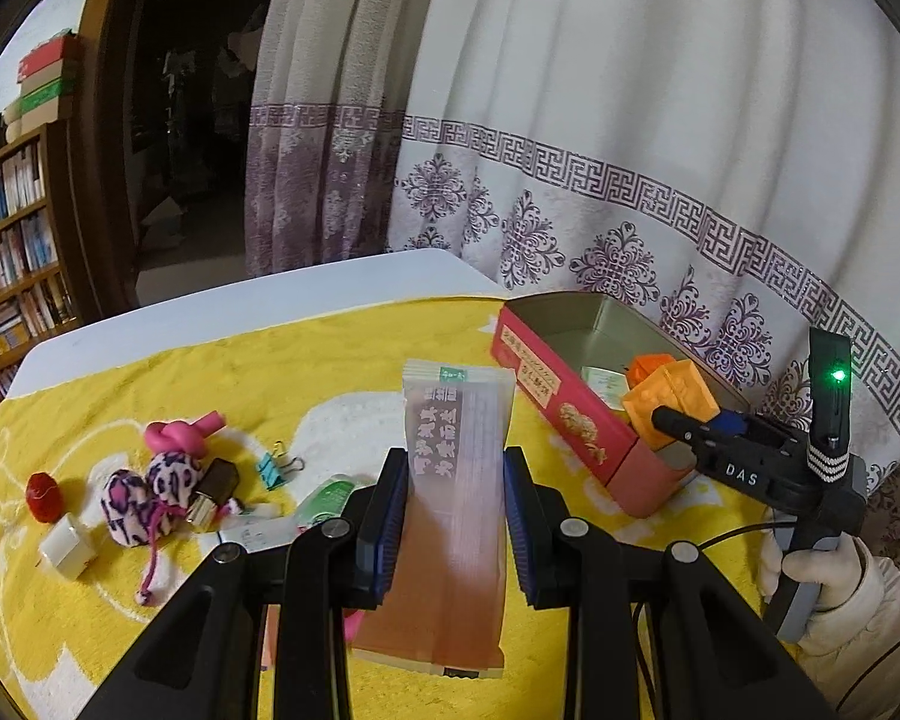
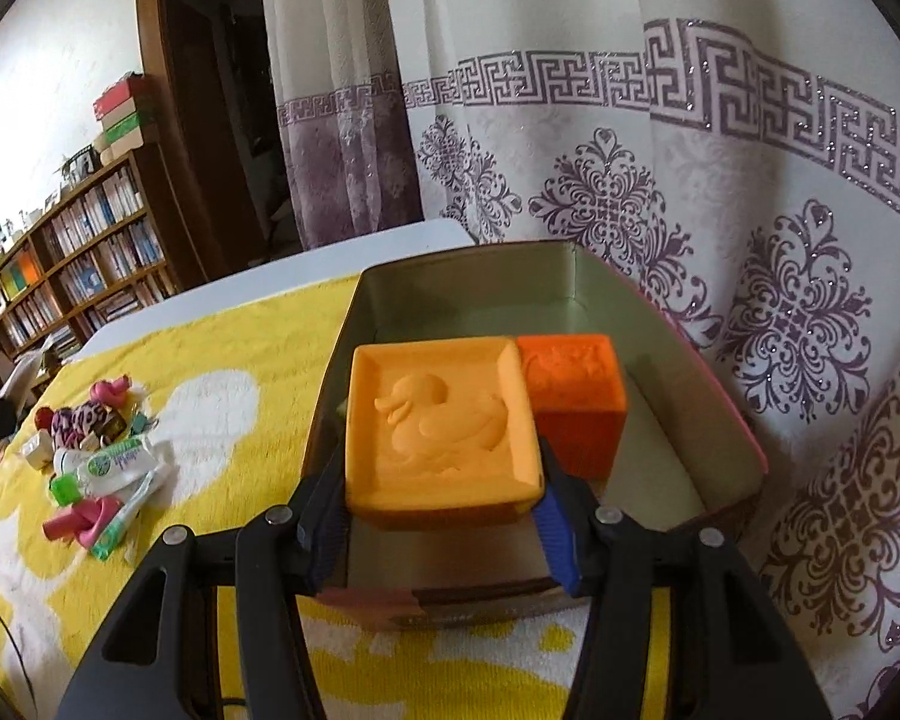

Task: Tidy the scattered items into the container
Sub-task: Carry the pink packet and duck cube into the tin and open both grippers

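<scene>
The tin [image 2: 744, 420] stood open on the table [image 1: 210, 300], at the edge nearest the curtain [image 1: 630, 90], its rim clear for dropping things in from above. All places below are given relative to the tin.

The right gripper [image 2: 444, 516] hung over the tin's near end, its jaws about half open and closed on the duck block [image 2: 438, 432], which sat low inside the tin. In my judgement this was a placing grip, with the block not yet let go. A darker orange block [image 2: 576, 402] lay inside the tin, touching the duck block on its far side.

The left gripper [image 1: 455, 516] was left of the tin and above the cloth, jaws as tight as they go, clamped on a flat pink packet [image 1: 456, 480] held lengthwise between the pads; the thin packet explains the narrow grip. It was evidently waiting its turn for the tin.

Well left of the tin, a heap [image 1: 168, 480] of small items remained on the cloth: a plush toy, a pink knot, a binder clip, a tube, a white cube, a red ball.

A yellow and white towel [image 1: 270, 372] covered the white table. Farther left of the tin stood a dark doorway [image 1: 186, 150] and a bookshelf [image 1: 12, 240].
</scene>
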### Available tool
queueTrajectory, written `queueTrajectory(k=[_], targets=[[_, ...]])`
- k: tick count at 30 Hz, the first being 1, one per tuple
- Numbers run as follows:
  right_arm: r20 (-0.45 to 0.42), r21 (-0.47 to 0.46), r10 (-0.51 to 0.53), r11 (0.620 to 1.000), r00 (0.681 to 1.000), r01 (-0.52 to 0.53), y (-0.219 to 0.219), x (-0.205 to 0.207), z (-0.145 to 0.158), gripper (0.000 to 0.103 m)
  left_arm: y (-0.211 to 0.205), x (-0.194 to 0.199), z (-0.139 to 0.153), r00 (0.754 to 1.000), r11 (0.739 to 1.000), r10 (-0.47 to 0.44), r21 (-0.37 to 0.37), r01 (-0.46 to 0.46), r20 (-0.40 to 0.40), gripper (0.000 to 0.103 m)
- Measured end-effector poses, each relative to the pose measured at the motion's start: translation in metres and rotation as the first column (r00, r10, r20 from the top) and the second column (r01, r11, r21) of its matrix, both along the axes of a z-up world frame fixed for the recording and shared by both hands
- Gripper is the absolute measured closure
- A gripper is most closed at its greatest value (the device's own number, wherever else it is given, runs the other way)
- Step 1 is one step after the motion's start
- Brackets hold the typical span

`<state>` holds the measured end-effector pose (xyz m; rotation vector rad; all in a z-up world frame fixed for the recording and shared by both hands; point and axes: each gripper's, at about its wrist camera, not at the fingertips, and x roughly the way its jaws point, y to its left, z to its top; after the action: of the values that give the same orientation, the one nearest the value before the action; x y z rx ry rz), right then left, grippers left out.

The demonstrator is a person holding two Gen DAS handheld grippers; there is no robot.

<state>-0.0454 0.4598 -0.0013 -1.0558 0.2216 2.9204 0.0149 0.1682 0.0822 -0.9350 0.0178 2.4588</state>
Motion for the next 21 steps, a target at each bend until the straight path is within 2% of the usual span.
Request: queueTrajectory(k=[12, 21], targets=[[0.073, 0.061, 0.088, 0.994, 0.993, -0.093, -0.004, 0.007, 0.004, 0.046, 0.015, 0.001, -0.004, 0.999, 1.0, -0.029, -0.005, 0.029, 0.021, 0.071], [0.076, 0.056, 0.086, 0.994, 0.993, -0.09, -0.001, 0.007, 0.003, 0.044, 0.037, -0.004, 0.003, 0.997, 0.998, -0.069, -0.001, 0.069, 0.02, 0.071]])
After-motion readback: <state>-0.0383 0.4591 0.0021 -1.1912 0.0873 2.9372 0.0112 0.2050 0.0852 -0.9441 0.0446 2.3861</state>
